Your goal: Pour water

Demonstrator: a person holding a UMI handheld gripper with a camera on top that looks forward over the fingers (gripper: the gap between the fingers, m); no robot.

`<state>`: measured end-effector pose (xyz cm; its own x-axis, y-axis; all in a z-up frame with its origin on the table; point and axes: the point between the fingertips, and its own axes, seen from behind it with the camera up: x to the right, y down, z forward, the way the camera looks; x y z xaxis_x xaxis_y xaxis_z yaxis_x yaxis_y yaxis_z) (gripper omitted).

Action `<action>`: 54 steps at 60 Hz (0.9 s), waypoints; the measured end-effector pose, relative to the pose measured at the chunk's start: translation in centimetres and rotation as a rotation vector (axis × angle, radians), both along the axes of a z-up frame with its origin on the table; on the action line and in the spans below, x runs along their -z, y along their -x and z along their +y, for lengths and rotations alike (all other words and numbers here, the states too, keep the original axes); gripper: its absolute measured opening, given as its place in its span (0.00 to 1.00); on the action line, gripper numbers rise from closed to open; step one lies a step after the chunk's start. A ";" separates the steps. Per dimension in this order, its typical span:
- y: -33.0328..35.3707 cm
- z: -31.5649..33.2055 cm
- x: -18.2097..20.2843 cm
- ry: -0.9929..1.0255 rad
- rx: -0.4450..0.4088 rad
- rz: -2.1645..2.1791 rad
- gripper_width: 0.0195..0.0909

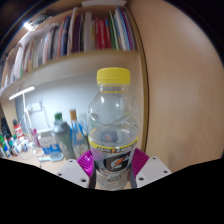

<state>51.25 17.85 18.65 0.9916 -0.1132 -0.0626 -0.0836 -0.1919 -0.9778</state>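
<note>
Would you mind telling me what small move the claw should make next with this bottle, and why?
Probably carry it toward a cup before tilting. The claw grips the bottle upright, both pads pressing its label; the yellow cap looks still on, and no cup shows nearby, so pouring now seems premature.

One clear bottle [112, 125] with a yellow cap stood at centre frame, pressed between the two pink pads [87, 161] of one gripper [113, 166]. At lower left, several smaller bottles [62, 133] crowded together, too blurred to count. One shelf [70, 60] of books crossed the upper left.
</note>
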 end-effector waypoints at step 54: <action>1.6 -3.4 13.1 0.247 -0.005 -0.015 0.93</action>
